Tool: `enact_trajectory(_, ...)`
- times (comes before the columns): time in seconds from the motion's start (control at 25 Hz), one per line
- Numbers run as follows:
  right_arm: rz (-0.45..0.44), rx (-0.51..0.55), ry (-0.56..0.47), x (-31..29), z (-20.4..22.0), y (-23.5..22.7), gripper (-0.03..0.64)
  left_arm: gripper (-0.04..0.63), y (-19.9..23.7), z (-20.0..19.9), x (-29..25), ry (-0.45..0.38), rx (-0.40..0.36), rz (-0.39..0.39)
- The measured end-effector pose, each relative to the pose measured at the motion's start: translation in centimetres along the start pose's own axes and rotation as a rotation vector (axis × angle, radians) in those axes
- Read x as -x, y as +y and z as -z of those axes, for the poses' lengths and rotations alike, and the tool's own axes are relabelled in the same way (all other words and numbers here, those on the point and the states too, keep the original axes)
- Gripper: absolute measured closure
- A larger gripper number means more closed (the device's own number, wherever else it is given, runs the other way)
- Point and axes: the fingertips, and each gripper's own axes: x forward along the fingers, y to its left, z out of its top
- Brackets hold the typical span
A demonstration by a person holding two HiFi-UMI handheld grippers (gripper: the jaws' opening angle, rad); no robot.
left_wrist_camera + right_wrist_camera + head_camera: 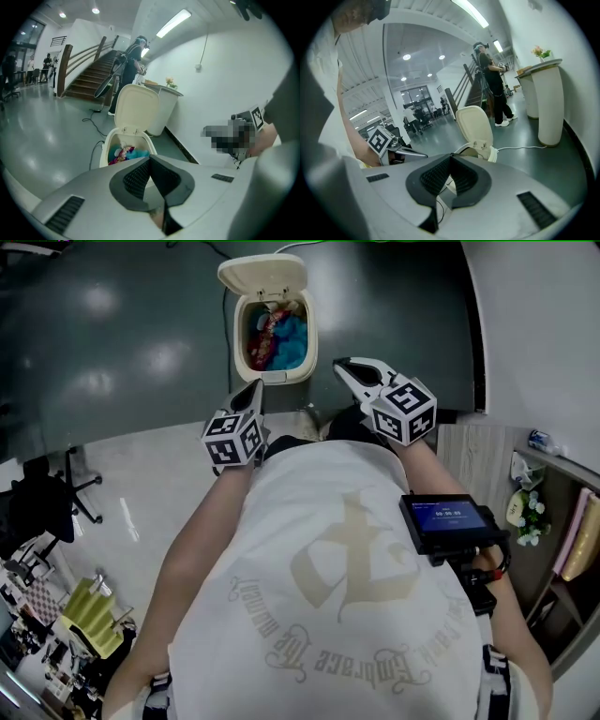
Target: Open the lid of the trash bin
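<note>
Standing open just ahead of both sets of fingers, the bin (pixel 274 377) is holding its lid (pixel 263 273) tipped up and back. You are keeping the left gripper (pixel 256 388) and right gripper (pixel 345 365) pinched together on nothing. Any push forward is risking a knock that drops the lid. The left gripper view is showing rubbish (pixel 123 153) inside the bin; the right gripper view is showing only lid and rim.

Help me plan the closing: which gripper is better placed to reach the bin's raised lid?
Left, probably: the left gripper, shut, faces the trash bin and raised lid head-on; the right gripper sits beside it.
</note>
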Motion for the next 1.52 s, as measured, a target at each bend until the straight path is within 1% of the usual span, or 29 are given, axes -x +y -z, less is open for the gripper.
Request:
enact_trajectory(0.24,-0.015,0.039,-0.032,0.9,-1.9,1.5,0.613,0.583,-1.3,-3.0,3.4,-0.106,0.002,0.012)
enact_trajectory(0.52,-0.048,0.084,-0.061,1.6,-3.0,3.9,0.613,0.583,-2.8,-5.0,6.8,-0.198,-0.031,0.033)
enact_trajectory(0.8,-0.054,0.104,-0.075,2.7,-3.3,5.7,0.614,0.583,-3.1,-5.0,9.9,-0.234,-0.03,0.044)
enact_trajectory(1.12,-0.018,0.101,-0.081,3.5,-3.1,6.1,0.614,0.583,-2.7,-5.5,11.2,-0.246,-0.043,0.06)
enact_trajectory(1.28,-0.011,0.109,-0.083,2.9,-4.0,6.5,0.614,0.583,-2.1,-6.4,11.7,-0.263,-0.056,0.081)
enact_trajectory(1.52,0.003,0.131,-0.109,2.6,-5.9,6.5,0.614,0.583,-1.0,-7.6,12.7,-0.284,-0.065,0.087)
